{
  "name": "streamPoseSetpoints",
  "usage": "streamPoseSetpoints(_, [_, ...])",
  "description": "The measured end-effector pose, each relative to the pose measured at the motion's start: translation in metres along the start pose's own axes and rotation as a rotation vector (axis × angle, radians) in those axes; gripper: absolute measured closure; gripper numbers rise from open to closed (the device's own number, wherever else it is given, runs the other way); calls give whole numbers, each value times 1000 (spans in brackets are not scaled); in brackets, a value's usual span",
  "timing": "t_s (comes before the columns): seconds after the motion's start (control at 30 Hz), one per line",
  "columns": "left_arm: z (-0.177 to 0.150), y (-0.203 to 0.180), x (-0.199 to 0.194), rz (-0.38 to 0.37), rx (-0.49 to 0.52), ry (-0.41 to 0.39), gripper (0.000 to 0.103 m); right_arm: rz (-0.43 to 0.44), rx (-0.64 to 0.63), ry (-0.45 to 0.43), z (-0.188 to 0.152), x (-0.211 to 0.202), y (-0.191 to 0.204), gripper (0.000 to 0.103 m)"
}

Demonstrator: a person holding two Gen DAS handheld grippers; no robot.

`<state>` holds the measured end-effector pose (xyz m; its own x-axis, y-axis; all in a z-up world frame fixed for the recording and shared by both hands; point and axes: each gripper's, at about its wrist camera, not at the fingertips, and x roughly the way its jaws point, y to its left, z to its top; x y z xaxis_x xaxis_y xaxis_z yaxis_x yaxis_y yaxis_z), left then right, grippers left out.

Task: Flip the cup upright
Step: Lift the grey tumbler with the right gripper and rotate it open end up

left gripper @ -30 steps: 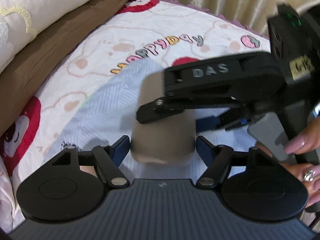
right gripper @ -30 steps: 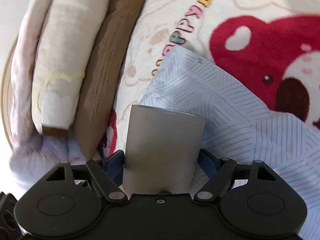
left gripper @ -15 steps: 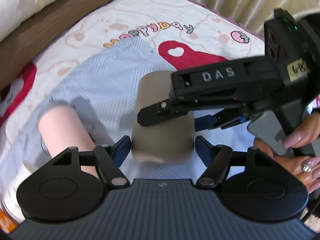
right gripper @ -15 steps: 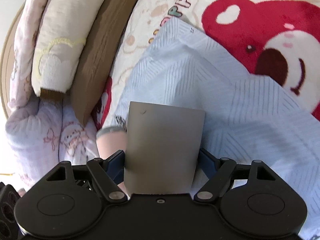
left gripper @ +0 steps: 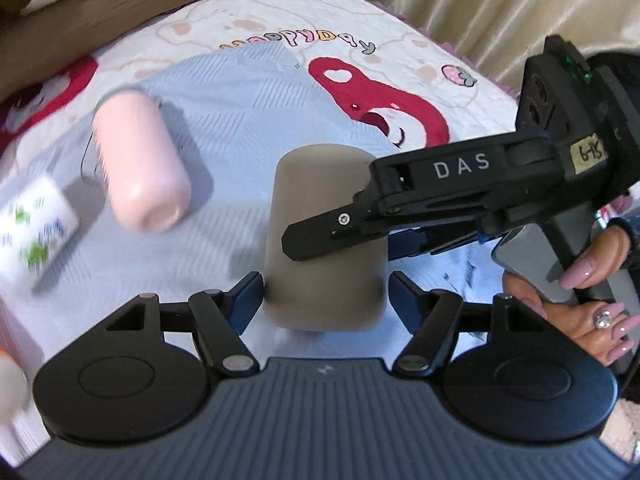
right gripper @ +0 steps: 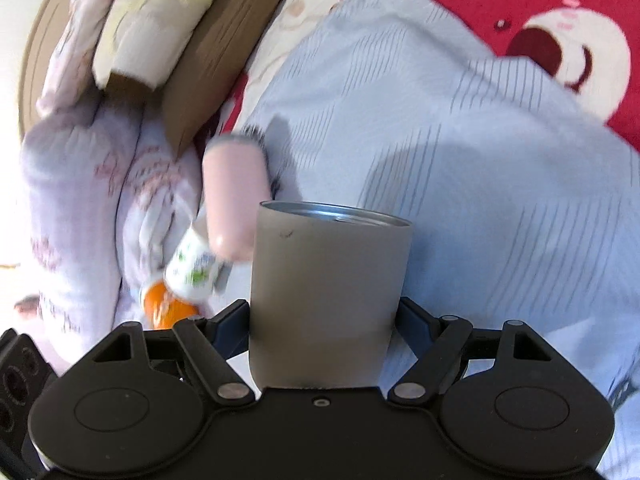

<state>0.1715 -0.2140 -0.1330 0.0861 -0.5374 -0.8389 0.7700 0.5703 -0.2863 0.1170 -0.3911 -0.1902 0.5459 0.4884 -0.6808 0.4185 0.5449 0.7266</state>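
The bed (left gripper: 248, 12), spread with one cartoon-bear quilt, was the largest thing in view, and one pale blue striped cloth (left gripper: 240, 112) lay across its middle. Half a second before, the left wrist view had shown only the end of the pink bottle at its left edge; now the view had swung so that the whole bottle and a white printed container showed, and the strawberry bear's face had come into sight past the cup. In the right wrist view the cup's rim had earlier been a flat grey edge; now it tipped toward the camera and bared a strip of metal inside.

One grey cup (right gripper: 328, 292) was held above the blue cloth, its open rim pointing away from the right wrist camera. The right tongs (right gripper: 324, 320) were clenched on its lower body, a blue pad pressed to each side. Seen from the left wrist, the cup (left gripper: 324, 240) stood between the left tongs (left gripper: 325, 296); their pads sat just beside its walls, and whether they touched it I cannot tell.

One pink bottle (left gripper: 140, 160) lay on its side on the cloth, left of the cup and apart from it. One white container with green print (left gripper: 32, 232) lay near the bottle's end, blurred. One orange object (right gripper: 166, 306) lay touching that container in the right wrist view.
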Motion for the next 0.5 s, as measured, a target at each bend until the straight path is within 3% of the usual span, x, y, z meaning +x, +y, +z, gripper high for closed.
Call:
streamPoseSetpoints(0.37, [-55,20,-35,-44,-143,-7,36,21,-111,160,-25,30,20,20])
streamPoseSetpoints(0.5, [-68,32,-38,-85,-196,-25,36,0,-196,181,-32,38,37,20])
